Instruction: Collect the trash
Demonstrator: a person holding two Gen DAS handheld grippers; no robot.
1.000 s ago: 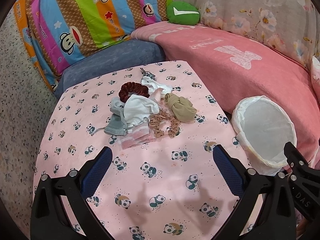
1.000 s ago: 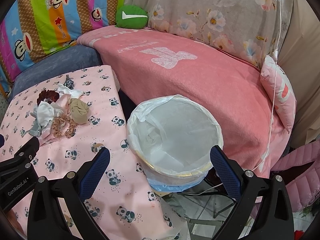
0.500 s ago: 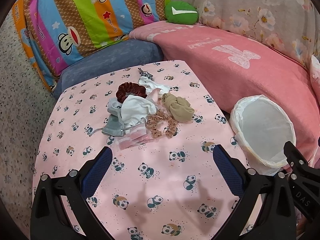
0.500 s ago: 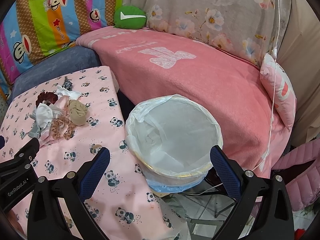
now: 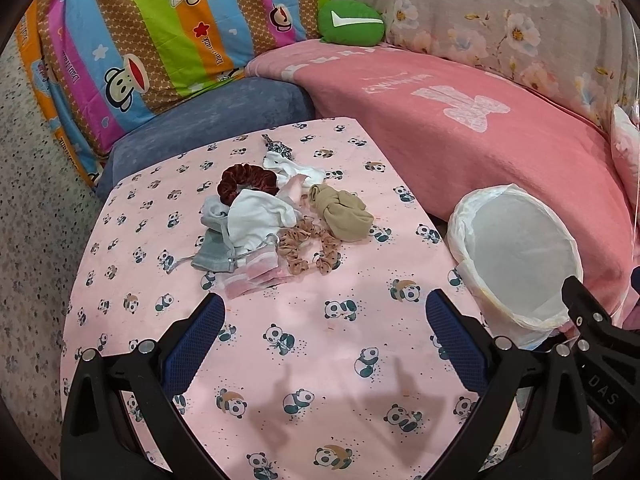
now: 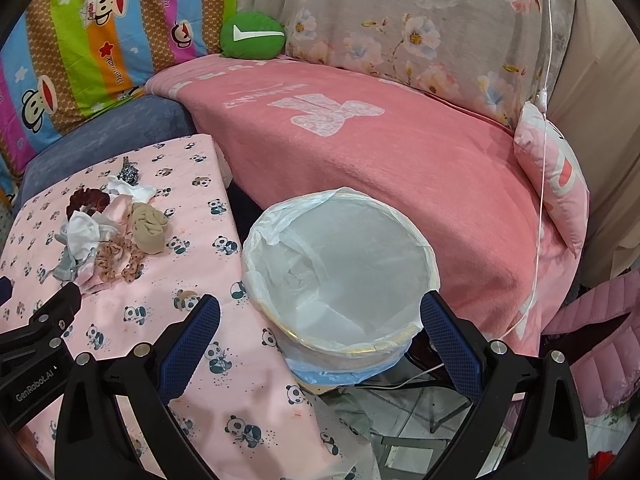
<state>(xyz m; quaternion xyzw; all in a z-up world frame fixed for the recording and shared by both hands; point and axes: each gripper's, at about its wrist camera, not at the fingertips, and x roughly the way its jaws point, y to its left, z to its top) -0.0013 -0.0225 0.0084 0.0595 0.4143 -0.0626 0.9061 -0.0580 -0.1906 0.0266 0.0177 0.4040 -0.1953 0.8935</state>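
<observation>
My left hand-held gripper (image 5: 326,330) hangs wide apart and empty above the panda-print bench (image 5: 304,360). Ahead of it sits the pile of trash (image 5: 276,226): a dark red scrunchie (image 5: 244,182), white cloth (image 5: 260,218), a tan knotted piece (image 5: 342,216), all touching. My right hand-held gripper (image 6: 320,330) is spread wide too, holding nothing, over the white-lined bin (image 6: 340,276) just beside the bench edge, by the pink blanket (image 6: 380,152).

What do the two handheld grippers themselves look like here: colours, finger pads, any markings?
Both the left gripper and the right gripper have black plastic frames with silver screws and blue textured finger pads. White lettering shows: "GenRobot.AI" on the left gripper's body, "DAS" on the right's. No cables or sleeves are visible.
</observation>
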